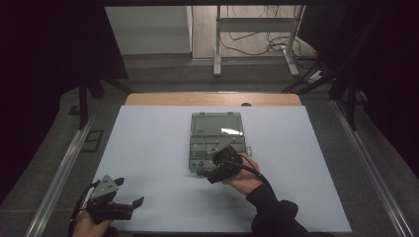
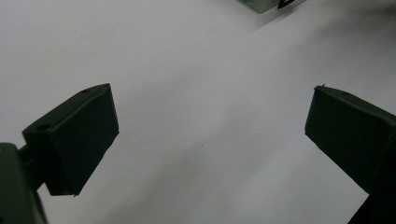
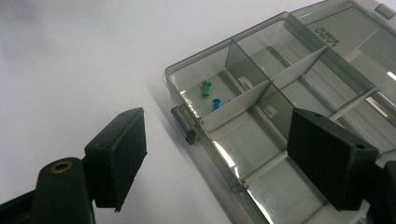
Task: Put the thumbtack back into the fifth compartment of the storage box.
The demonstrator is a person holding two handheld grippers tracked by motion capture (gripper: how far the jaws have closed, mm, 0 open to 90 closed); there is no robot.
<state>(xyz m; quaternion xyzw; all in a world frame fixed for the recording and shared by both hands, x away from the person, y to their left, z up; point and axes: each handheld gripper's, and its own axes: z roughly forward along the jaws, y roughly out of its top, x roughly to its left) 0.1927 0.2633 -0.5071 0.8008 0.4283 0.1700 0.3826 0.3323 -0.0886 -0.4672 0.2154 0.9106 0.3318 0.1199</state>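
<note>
Hovering right tongs (image 3: 215, 154) open over organizer box (image 3: 280, 93), green pushpin (image 3: 206, 87) visible up close, left tongs (image 2: 210, 135) open.

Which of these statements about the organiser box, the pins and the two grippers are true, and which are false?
1. The box lies open. True.
2. A green pin and a blue pin share one compartment. True.
3. The right gripper grips the green pin. False: its jaws stand apart, nothing between the pads.
4. The left gripper is shut. False: it is open over the bare white sheet.
5. The box lies nearer the right gripper. True.
</note>
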